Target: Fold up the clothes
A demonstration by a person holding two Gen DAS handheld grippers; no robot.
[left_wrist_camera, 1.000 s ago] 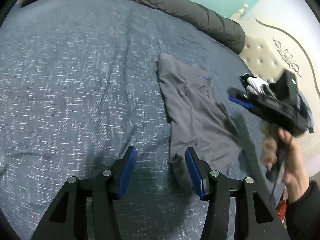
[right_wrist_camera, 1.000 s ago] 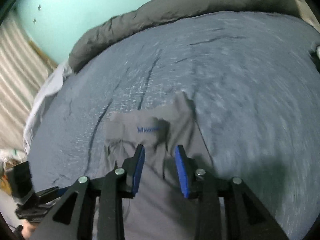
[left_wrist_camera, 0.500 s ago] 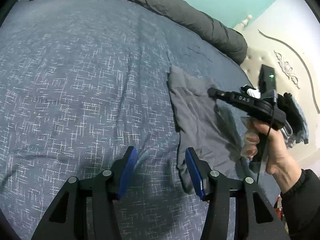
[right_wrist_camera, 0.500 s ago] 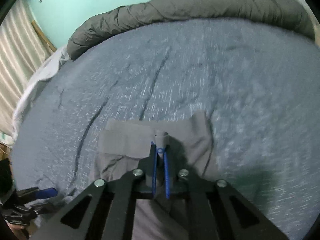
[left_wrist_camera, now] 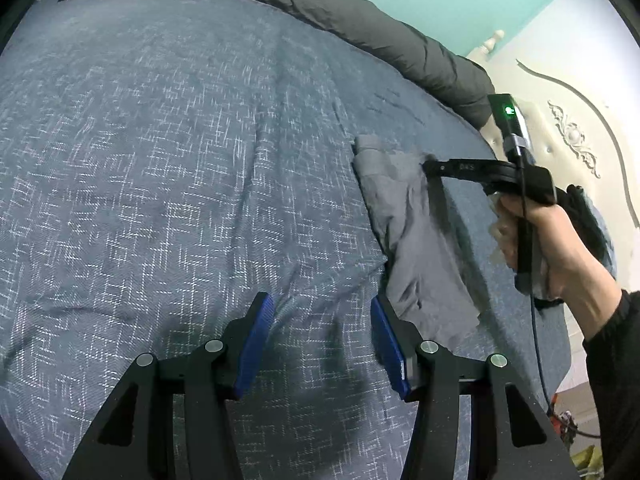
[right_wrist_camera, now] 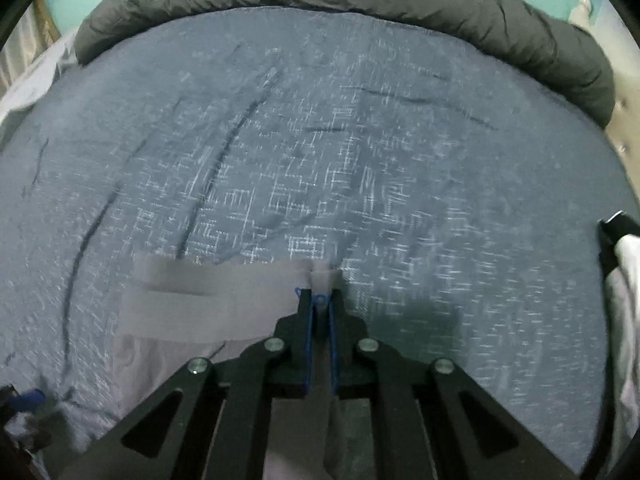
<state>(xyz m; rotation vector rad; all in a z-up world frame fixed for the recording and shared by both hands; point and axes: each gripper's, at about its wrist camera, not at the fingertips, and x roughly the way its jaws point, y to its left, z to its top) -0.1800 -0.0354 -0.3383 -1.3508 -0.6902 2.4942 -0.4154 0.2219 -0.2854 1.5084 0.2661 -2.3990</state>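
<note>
Spread across a blue bedcover with white flecks (left_wrist_camera: 180, 184), a grey fabric garment (left_wrist_camera: 424, 248) lying at the right side of the bed, rumpled and partly doubled over. Left gripper (left_wrist_camera: 322, 344) hovering over the near bedcover, blue pads (left_wrist_camera: 256, 344) parted with nothing between. Right gripper (right_wrist_camera: 320, 304) nipping the garment's far edge in a thin fold, jaws now easing apart, right hand (left_wrist_camera: 552, 248) gripping its handle. Rolled dark grey duvet (left_wrist_camera: 360, 24) along the far edge

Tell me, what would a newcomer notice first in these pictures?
A grey garment lying on the blue bedspread, right of centre. The right gripper pinches its far edge, jaws opening slightly; the left gripper hangs open over bare bedspread near the garment's near end. A dark quilt lies rolled along the far side.
</note>
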